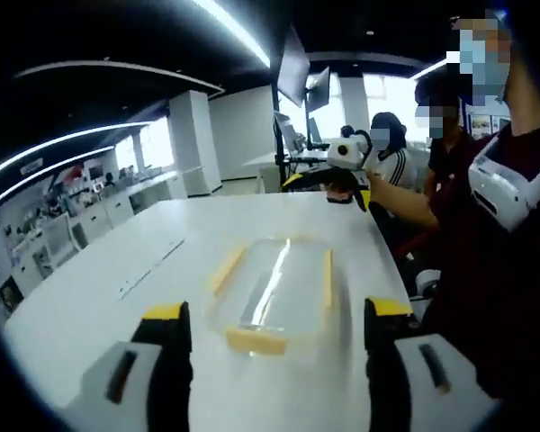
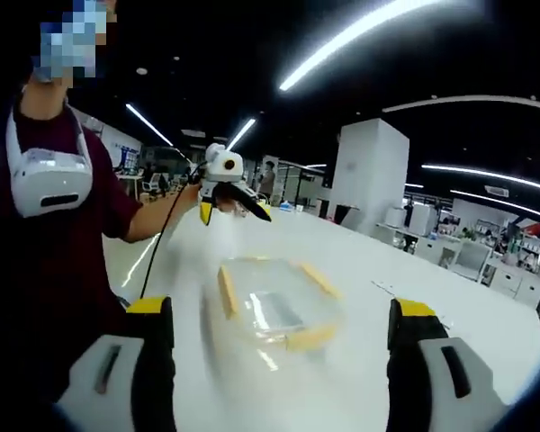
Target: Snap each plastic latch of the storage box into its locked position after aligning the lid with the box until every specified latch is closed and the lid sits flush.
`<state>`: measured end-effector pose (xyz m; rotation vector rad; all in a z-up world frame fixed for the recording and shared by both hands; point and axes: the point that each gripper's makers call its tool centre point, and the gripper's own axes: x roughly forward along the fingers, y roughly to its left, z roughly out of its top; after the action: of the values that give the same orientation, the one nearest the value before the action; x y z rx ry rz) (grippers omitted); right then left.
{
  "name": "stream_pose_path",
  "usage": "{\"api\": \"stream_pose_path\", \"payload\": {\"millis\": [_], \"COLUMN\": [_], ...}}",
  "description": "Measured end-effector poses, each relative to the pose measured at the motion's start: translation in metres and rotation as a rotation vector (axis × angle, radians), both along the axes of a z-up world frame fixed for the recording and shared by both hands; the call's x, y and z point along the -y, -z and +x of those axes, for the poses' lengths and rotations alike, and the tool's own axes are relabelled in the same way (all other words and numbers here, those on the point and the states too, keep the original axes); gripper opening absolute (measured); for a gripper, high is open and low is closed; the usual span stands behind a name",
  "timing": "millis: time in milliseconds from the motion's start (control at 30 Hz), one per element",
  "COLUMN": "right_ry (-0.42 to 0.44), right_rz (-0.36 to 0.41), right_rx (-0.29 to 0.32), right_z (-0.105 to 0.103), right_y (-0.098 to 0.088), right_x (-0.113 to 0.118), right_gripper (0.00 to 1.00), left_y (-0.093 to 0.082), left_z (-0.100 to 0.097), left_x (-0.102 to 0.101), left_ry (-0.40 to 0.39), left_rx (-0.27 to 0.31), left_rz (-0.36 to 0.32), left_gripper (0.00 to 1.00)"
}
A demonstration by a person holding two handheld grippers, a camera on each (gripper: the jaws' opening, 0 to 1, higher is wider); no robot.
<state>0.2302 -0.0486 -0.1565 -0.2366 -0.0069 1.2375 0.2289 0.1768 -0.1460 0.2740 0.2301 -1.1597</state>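
A clear plastic storage box (image 1: 274,292) with yellow latches (image 1: 255,340) along its sides lies on the white table (image 1: 117,297). My left gripper (image 1: 277,315) is open, its two yellow-tipped jaws standing wide apart on the near side of the box, nothing between them. Beyond the box, the right gripper (image 1: 346,166) is held up in a hand. In the right gripper view the same box (image 2: 274,306) is blurred, with yellow latches (image 2: 310,337) on its sides. My right gripper (image 2: 282,310) is open before it, and the left gripper (image 2: 225,184) hangs above the far end.
A person in a dark red shirt (image 1: 504,270) stands close at the table's side (image 2: 63,234). Other people sit at the far end (image 1: 391,148), near monitors on a stand (image 1: 292,72). White desks and cabinets (image 1: 81,220) line the room beyond the table.
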Motion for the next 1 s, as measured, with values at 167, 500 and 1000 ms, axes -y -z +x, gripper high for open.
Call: {"api": "stream_pose_path", "payload": {"millis": [167,500,1000], "right_ry": [0.048,0.127,0.273], "right_rz": [0.058,0.112,0.2], "right_rx": [0.008,0.045,0.07], "right_z": [0.004,-0.005,-0.02], "right_y": [-0.003,-0.01,-0.004], "right_x": [0.006,0.004,0.026], "right_gripper": [1.0,1.0,1.0], "left_y": [-0.001,-0.002,0.007], "left_z": [0.001,-0.009,-0.02], "left_x": [0.003,0.008,0.01], "left_ry": [-0.024,-0.068,-0.166], "left_rx": [-0.001,0.003,0.045], "left_rz": [-0.078,-0.174,-0.278], "left_gripper": [0.89,1.0,1.0]}}
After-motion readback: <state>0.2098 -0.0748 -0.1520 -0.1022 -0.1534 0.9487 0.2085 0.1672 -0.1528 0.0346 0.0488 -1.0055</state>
